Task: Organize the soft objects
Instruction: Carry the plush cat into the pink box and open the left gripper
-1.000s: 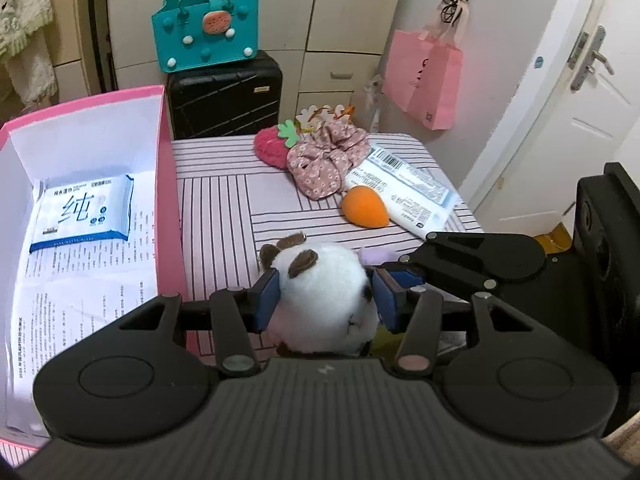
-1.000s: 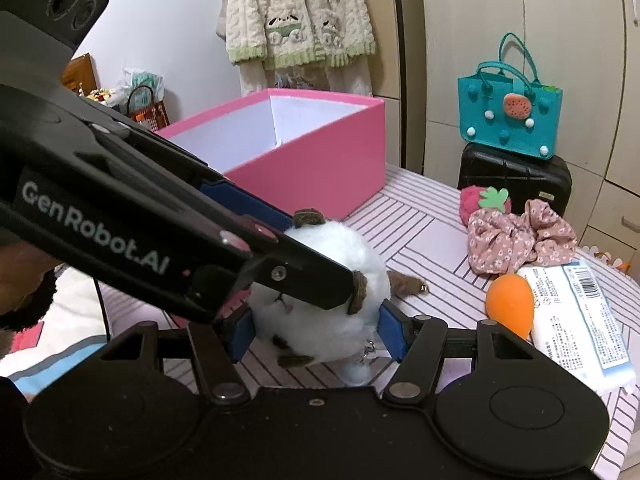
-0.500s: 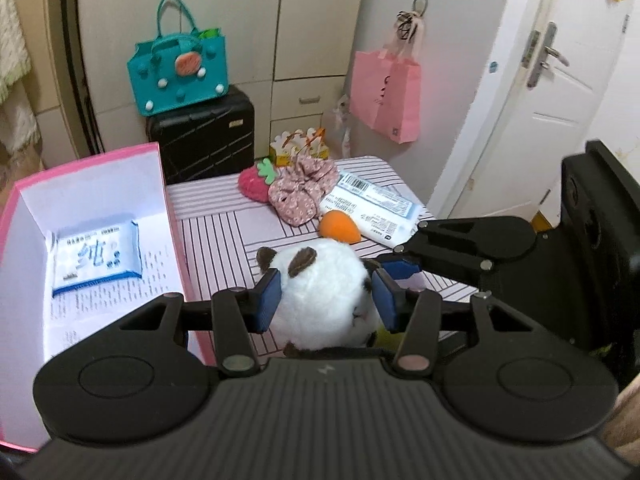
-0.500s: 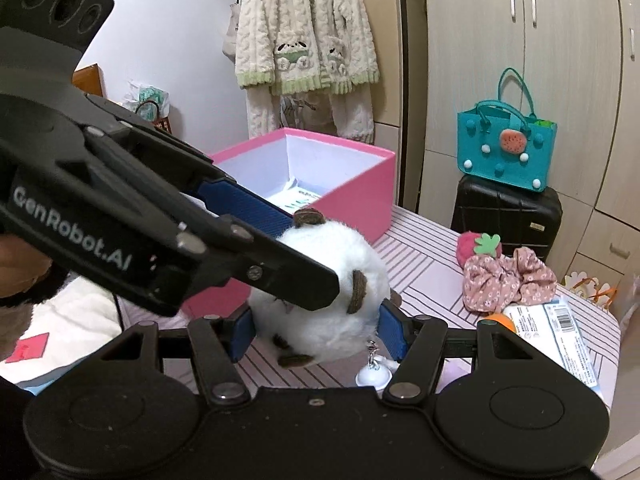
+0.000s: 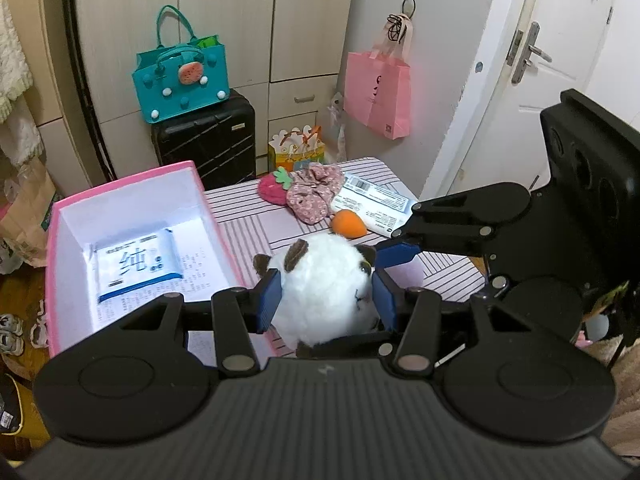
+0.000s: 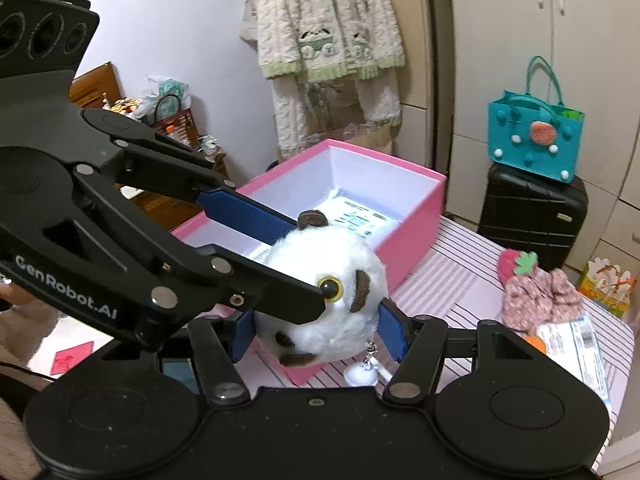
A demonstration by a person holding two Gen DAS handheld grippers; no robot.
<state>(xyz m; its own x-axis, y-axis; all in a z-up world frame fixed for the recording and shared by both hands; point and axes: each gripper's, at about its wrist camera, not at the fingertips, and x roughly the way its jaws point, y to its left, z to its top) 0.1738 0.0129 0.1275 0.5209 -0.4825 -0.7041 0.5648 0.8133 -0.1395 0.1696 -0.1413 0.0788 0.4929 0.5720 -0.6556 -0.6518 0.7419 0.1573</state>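
Because the plush toy point(image 5: 324, 280) is a fluffy white ball, it looks light and squashy, likely to bulge or roll unless it is pinched across its widest part. Both grippers do that: the left gripper point(image 5: 327, 300) is closed on its sides, and the right gripper point(image 6: 316, 332) is closed on it too, crossing the first. Held up off the striped counter point(image 5: 256, 216), the toy hangs just right of the pink box point(image 5: 120, 184) as the left gripper sees it. Nearly round, it has no clear long axis; its yellow eye faces the right wrist camera and its brown ears point up.
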